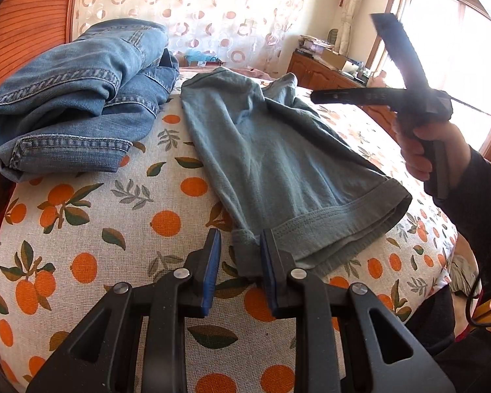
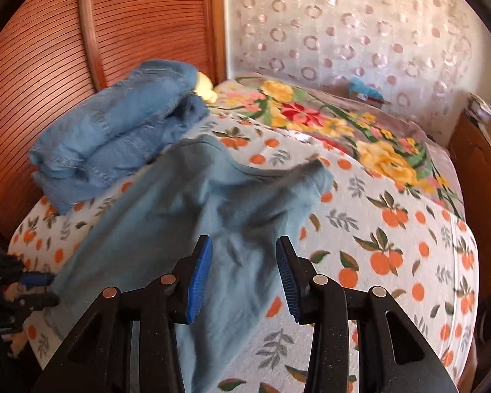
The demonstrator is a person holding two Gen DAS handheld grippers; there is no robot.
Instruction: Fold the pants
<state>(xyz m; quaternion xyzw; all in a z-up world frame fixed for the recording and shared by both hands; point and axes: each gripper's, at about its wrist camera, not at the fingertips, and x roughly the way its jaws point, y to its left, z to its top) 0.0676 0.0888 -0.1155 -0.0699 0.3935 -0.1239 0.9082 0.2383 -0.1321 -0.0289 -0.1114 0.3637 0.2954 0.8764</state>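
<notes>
Left of the left gripper and beyond it, folded jeans lie by the slatted wooden headboard. Its jaws stand apart, holding nothing, the gray-blue pants hem touching the right pad on the orange-print bedsheet. The right gripper hovers open above the pants. Right: wooden cabinet, bright window.

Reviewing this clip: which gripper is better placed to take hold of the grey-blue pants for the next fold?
Left. The left gripper is open right at the hem of the grey-blue pants, the cuff edge between its fingers. The right gripper, also open, is raised above the bedspread.
</notes>
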